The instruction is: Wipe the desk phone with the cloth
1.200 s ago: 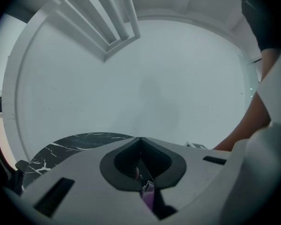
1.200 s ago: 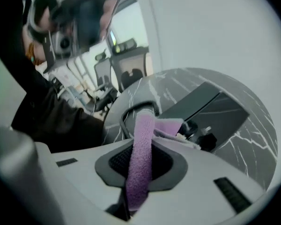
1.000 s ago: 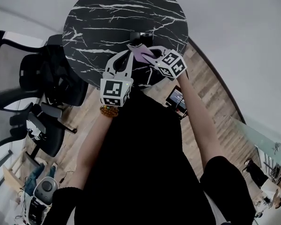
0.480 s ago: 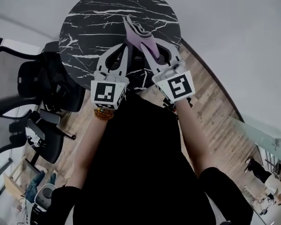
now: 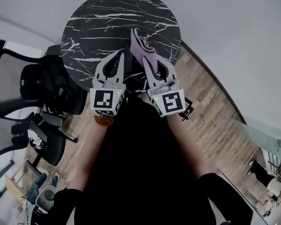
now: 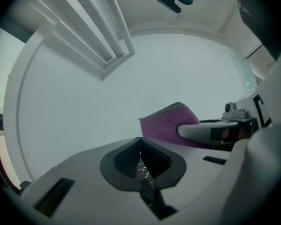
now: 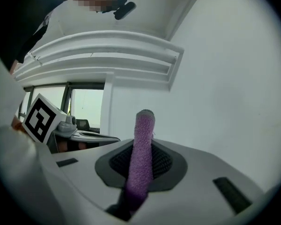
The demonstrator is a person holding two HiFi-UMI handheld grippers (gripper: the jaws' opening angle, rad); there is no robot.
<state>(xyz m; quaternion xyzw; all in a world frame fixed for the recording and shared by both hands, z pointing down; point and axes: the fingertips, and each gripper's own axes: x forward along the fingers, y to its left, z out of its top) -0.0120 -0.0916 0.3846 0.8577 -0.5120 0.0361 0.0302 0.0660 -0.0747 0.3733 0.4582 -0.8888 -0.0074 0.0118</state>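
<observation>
At the left, over the black marble table (image 5: 98, 18), we held the left gripper (image 5: 119, 56) with its jaws pressed together, tips touching and nothing between them. Just to its right, the purple cloth (image 5: 141, 48) stuck out from the right gripper (image 5: 150, 63), whose jaws pinched its near end. The cloth's free end pointed away from us, clear of the left gripper.

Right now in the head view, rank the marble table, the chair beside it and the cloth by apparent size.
Marble table
Chair beside it, partly cropped
Cloth, in the right gripper
</observation>
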